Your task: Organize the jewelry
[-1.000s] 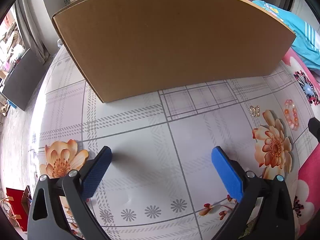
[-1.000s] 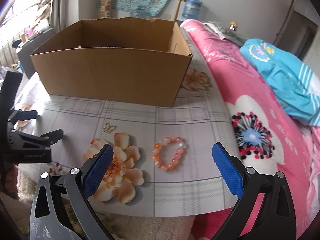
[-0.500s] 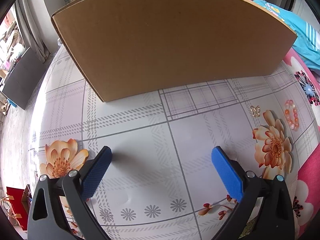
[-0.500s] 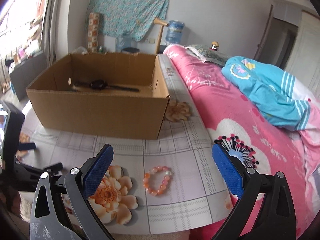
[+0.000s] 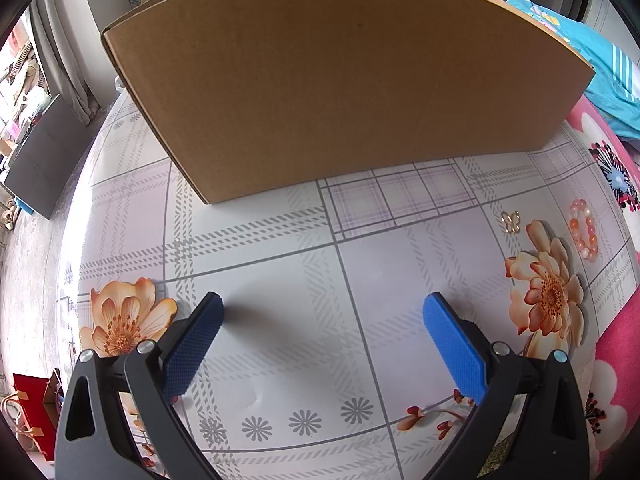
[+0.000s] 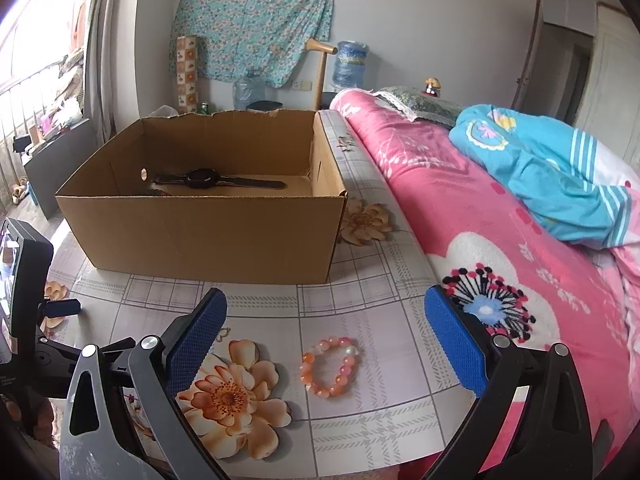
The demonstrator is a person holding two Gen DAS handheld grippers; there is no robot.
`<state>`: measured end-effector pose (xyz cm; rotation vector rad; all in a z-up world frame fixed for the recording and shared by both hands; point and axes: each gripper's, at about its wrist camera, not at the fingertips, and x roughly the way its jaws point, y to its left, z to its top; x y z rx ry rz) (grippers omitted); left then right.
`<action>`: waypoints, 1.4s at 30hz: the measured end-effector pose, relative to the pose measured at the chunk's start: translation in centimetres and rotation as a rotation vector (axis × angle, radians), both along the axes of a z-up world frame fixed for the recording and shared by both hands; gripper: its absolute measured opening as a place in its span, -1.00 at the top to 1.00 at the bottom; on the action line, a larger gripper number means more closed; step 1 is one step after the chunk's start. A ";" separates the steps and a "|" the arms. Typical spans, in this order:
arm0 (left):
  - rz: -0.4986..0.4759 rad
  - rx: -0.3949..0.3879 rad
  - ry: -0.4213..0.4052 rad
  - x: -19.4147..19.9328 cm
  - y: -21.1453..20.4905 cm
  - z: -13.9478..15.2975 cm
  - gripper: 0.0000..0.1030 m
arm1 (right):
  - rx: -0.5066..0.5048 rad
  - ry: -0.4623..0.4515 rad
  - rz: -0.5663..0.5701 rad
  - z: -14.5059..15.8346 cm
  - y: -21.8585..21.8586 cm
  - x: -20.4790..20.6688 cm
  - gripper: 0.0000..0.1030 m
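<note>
Right gripper (image 6: 326, 312) has come up and back since a second ago: I now see down into the cardboard box (image 6: 208, 232), where before I only saw its front wall. Left gripper (image 5: 322, 320) hasn't budged.

Both grippers are spread wide with nothing between the ribbed blue pads (image 6: 454, 344).

Bead bracelet (image 6: 330, 366), a ring of round glossy orange, pink and white beads, lies flat on the table (image 6: 380, 312) near its right edge, in front of the box's right front corner and well apart from it. It sits between my right gripper's fingers in view, below them, not touched. From the left wrist it shows at the far right (image 5: 583, 229).

Small gold butterfly clip (image 5: 511, 222) lies just left of the bracelet, beside the printed orange flower (image 5: 546, 292).

Box is plain brown corrugated card, open top, ragged back rim. Inside on the floor: a black wristwatch (image 6: 208, 179) laid out flat with its strap extended.

Table cover is smooth glossy vinyl, grey plaid. Pink fleecy blanket (image 6: 500, 240) runs along the table's right edge.
</note>
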<state>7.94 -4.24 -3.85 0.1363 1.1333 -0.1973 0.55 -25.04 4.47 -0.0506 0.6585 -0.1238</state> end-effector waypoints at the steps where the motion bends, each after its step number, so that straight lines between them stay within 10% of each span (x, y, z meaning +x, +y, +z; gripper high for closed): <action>1: 0.000 0.000 0.000 0.0 0.0 0.0 -0.90 | 0.001 0.001 0.001 0.0 0.0 0.0 -0.85; 29: 0.002 0.000 -0.005 -0.1 0.0 0.0 -0.90 | 0.138 0.145 0.223 -2.3 3.5 0.6 -0.84; 42: 0.003 0.000 -0.010 -0.1 0.0 0.1 -0.90 | 0.214 0.231 0.267 -4.2 3.9 1.9 -0.45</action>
